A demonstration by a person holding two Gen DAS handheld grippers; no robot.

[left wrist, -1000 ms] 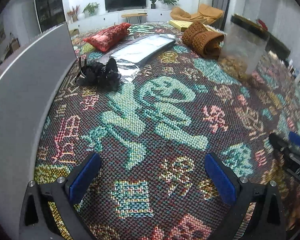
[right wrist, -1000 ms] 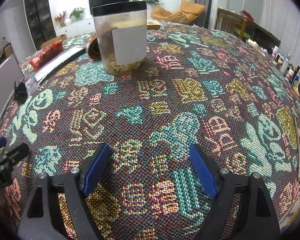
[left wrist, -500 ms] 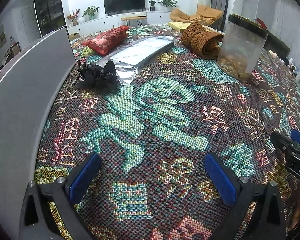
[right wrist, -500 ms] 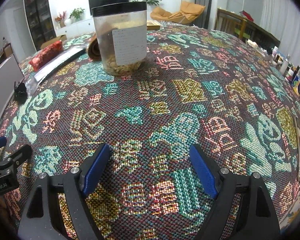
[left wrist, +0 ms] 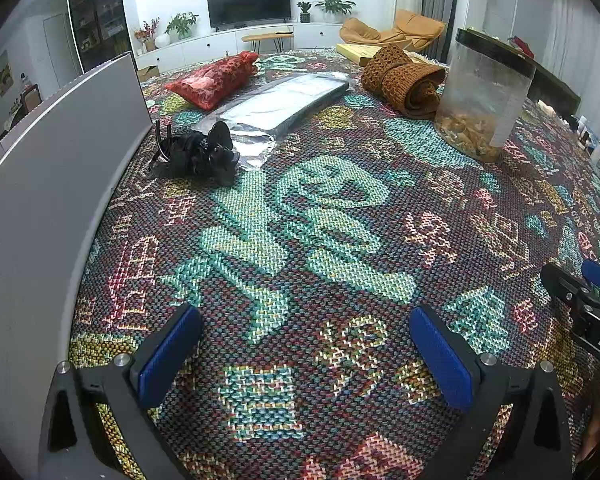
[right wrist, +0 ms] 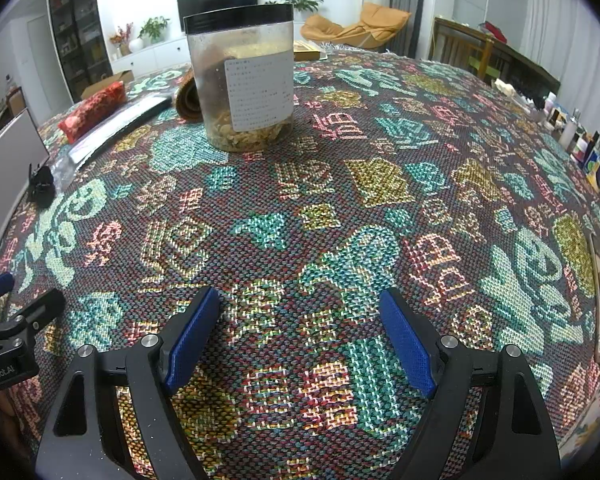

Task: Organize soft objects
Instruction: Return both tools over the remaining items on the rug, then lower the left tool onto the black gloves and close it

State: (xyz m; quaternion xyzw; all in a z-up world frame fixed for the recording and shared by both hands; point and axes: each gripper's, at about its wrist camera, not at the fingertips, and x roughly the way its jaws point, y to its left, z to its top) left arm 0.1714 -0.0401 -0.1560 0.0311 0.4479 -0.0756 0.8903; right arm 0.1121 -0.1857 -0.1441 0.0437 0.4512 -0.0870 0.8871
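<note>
Soft things on a woven surface in a living room

The surface (left wrist: 320, 240) wears a coarse, many-coloured woven cloth; a television (left wrist: 248, 3), plants and an orange armchair (left wrist: 396, 30) fill the room behind. At upper centre of the left view, a ribbed brown knitted scarf (left wrist: 404, 80) lies rolled, its long axis running toward lower right; a plump red patterned pouch (left wrist: 212, 80) slants toward upper right; a crumpled black fabric bundle (left wrist: 200, 154) sits beside a shiny foil bag (left wrist: 276, 106). A clear cylindrical jar (right wrist: 242, 80) stands upright. Left claw (left wrist: 304, 354) and right claw (right wrist: 298, 334) both gape apart, empty.
</note>
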